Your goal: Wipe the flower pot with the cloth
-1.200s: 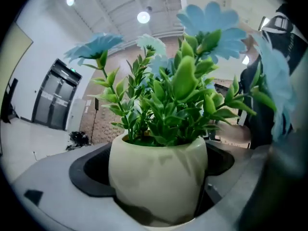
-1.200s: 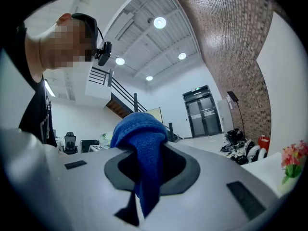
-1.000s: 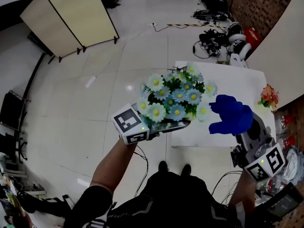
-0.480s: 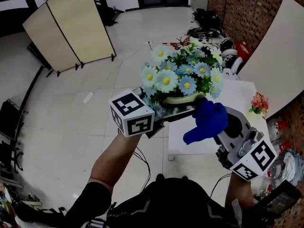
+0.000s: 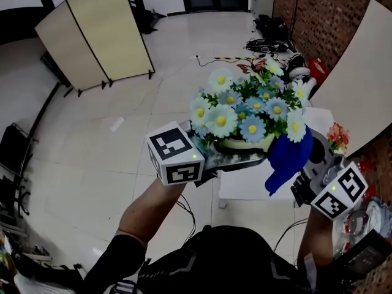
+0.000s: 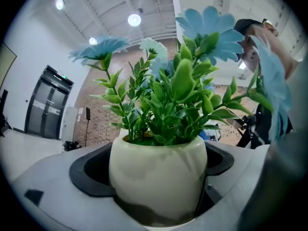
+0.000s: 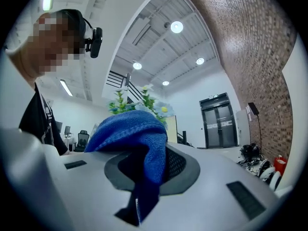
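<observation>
Opens on a wide room: pale tiled floor [image 5: 92, 133], folding screen [image 5: 92, 35] far left, brick wall [image 5: 318, 11] far right. Beneath, near the middle, a white worktop [image 5: 245, 185]. Lifts the flower pot [image 5: 245, 144] clear of that worktop, upright, with the left gripper [image 5: 220, 158] jaws clamped on its cream sides. Pinches the blue cloth [image 5: 288, 158] in the right gripper [image 5: 306, 170], jaws closed on a fold, tail hanging. Sets the cloth just right of the pot's wall, contact unclear; probably needs only a short leftward press.

Left hand-held gripper [image 5: 228, 157] raised, jaws clamped on flower pot [image 6: 158, 177]; right hand-held gripper [image 5: 297, 167] just beside, jaws gripping cloth [image 7: 139, 138].
</observation>
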### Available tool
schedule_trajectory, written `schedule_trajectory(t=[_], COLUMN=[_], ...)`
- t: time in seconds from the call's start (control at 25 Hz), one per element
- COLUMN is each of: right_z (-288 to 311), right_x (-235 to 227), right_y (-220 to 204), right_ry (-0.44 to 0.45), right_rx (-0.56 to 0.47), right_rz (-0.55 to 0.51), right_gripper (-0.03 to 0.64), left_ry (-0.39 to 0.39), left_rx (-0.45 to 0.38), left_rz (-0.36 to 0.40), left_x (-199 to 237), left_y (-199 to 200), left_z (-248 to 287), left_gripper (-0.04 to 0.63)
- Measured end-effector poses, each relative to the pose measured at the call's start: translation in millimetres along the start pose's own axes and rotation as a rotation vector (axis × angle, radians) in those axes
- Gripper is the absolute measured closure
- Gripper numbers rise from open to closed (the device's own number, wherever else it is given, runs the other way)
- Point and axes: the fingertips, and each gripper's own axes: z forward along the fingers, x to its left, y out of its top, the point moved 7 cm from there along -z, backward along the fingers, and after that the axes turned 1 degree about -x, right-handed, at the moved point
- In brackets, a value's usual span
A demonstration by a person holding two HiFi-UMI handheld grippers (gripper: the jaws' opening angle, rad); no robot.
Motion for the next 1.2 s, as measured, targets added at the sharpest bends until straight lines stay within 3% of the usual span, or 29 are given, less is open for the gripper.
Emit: schedule_trajectory(t=[0.2,0.56,0.8,1.2], right_z=[-4,-1,7,-2], right_x=[-3,25,32,-9], right_y=[-3,14,10,-1], right_ry=[-0.027,0.037,0.048,-0.006], right_rx=[-0.003,-0.059,-0.032,-0.041], right_rz=[0.007,-0.006,-0.053,0.045], right_gripper=[0.568,0.568,0.568,0.568], left_ry=[-0.008,0.111,0.063,-0.043], left_rx=[-0.001,0.001,-0.007,-0.025], left_rz=[-0.003,-0.036,-0.005,-0.019], left_x=[-21,26,7,-23], left_y=[-5,7,14,2], left_z=[-7,-4,0,0], left_gripper=[0.046,0.046,0.046,0.046])
